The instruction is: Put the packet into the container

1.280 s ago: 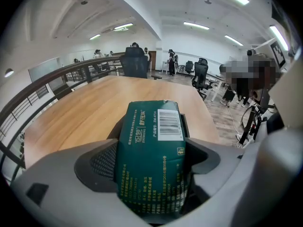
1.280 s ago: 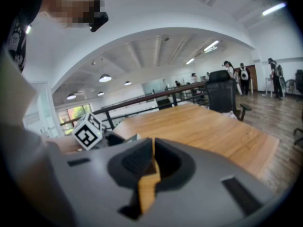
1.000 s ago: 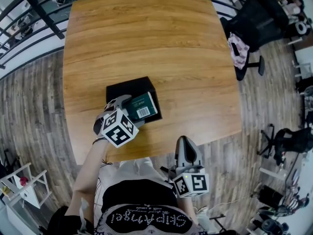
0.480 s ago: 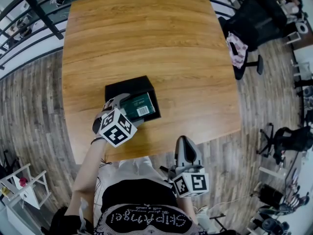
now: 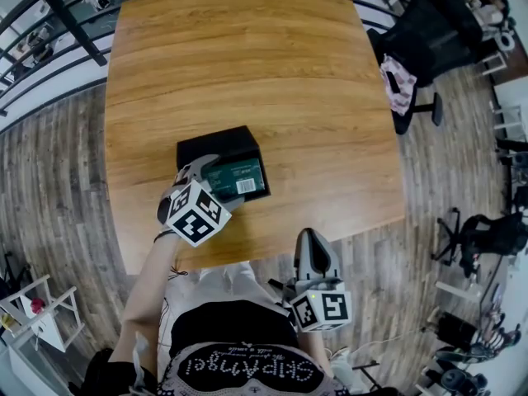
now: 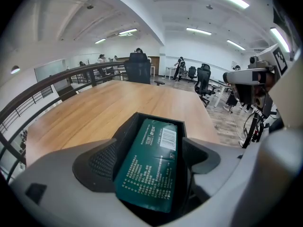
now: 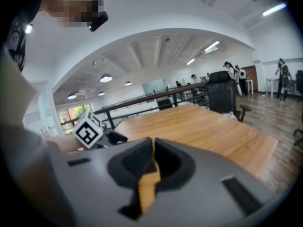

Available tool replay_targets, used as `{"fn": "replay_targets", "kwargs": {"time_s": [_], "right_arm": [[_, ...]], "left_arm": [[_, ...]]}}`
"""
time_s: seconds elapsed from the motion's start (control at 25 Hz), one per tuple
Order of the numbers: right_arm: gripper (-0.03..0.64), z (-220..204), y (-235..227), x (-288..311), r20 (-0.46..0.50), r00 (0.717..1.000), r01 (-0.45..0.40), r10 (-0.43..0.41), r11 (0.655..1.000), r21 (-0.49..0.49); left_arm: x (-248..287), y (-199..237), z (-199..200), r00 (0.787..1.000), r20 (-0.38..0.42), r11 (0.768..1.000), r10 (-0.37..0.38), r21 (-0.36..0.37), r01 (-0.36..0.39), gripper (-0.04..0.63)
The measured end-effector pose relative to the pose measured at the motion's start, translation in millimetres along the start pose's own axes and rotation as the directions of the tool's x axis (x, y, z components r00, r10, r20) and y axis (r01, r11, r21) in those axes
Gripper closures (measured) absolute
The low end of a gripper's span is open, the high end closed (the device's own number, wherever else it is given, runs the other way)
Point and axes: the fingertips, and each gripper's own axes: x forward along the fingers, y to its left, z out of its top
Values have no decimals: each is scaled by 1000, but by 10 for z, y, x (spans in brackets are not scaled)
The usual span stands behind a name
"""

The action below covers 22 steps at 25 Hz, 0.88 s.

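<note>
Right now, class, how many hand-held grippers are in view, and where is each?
2. The left hand-held gripper holds the green packet at the black container; the right hand-held gripper is shut and empty, off the near edge of the table. None seems hidden.

The packet, carried by the left hand-held gripper, has slid slightly farther into the container, overhanging the container's near right corner less than before.

the table is warm wood, smooth with a faint sheen and clear grain. the packet looks like slick, glossy dark green film. the container is matt black. the left tool is matt grey plastic, its dark pads finely ribbed.
</note>
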Motion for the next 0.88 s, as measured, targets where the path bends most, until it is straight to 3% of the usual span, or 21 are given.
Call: {"fn": "replay_targets", "kwargs": {"time_s": [0.4, 0.48, 0.56, 0.88], "right_arm": [[578, 5, 12, -50, 8, 1000, -6, 6, 1000, -1], [578, 7, 13, -58, 11, 1000, -7, 7, 1000, -1], [578, 12, 10, -68, 13, 1000, -6, 6, 1000, -2], [578, 45, -20, -105, 28, 1000, 5, -4, 1000, -8]], "left_arm": [[-112, 116, 109, 995, 79, 993, 65, -99, -58, 181], [-130, 147, 118, 992, 89, 990, 89, -115, -79, 253], [-148, 191, 128, 988, 98, 986, 118, -130, -104, 368], [-158, 272, 145, 978, 109, 976, 176, -151, -159, 547]]}}
